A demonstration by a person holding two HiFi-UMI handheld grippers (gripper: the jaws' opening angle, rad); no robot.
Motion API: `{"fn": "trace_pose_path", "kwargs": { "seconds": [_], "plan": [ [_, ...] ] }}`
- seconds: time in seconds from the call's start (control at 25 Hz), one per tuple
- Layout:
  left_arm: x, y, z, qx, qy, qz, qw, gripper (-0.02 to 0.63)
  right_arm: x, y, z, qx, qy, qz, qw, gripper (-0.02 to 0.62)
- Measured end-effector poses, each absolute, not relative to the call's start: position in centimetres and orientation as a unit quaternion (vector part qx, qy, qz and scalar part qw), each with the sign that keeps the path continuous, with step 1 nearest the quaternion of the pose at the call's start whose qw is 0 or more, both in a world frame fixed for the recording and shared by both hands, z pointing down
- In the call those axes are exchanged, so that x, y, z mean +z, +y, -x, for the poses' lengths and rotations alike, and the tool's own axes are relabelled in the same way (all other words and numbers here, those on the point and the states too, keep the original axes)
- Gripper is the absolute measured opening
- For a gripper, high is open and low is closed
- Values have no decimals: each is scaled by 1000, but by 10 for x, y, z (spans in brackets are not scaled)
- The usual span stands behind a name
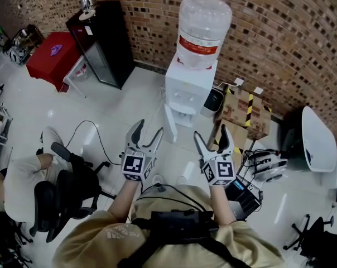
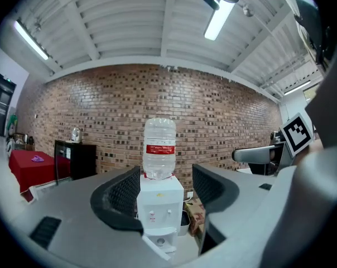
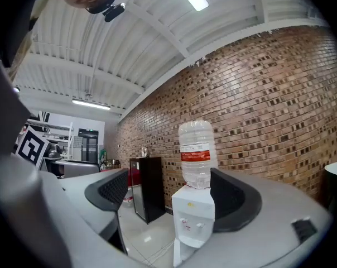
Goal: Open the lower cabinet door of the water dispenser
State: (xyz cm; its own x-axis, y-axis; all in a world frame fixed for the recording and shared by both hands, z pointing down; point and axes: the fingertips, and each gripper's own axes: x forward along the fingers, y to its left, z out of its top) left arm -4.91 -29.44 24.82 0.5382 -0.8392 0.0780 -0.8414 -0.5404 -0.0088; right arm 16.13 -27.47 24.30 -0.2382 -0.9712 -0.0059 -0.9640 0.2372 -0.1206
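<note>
The white water dispenser (image 1: 188, 88), topped with a clear bottle (image 1: 203, 29), stood against the brick wall (image 1: 280, 32) between a black cabinet (image 1: 101, 43) and a taped cardboard box (image 1: 244, 113). Its lower cabinet door (image 1: 170, 123) stood swung out from the front of the body, hinged at the left as the head view showed it. In the left gripper view the compartment behind the door looked exposed. The person held both tools level and well back from the machine. The left gripper (image 1: 148, 128) had its jaws spread wide with nothing between them but a distant view of the dispenser. The right gripper (image 1: 211, 132) was likewise wide apart and empty. Neither touched the door. Judging by the door's angle, the opening appeared done. How far the door had swung could not be told exactly from these views, and little if anything seemed left of the job.
</note>
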Motion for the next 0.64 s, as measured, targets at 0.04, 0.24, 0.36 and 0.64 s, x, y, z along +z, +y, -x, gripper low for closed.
{"fn": "trace_pose_path", "kwargs": {
  "seconds": [0.04,0.24,0.36,0.64],
  "plan": [
    [248,-295,49,36,-480,-877,16,285,242,-274,-160,-45,787,614,39,483],
    [244,-297,50,30,-480,-876,13,285,237,-275,-162,-41,787,615,38,483],
    [242,-302,50,27,-482,-876,13,285,233,-278,-166,-36,786,616,40,483],
    [243,-308,52,29,-483,-875,12,285,235,-282,-165,-43,785,616,44,483]
  ]
}}
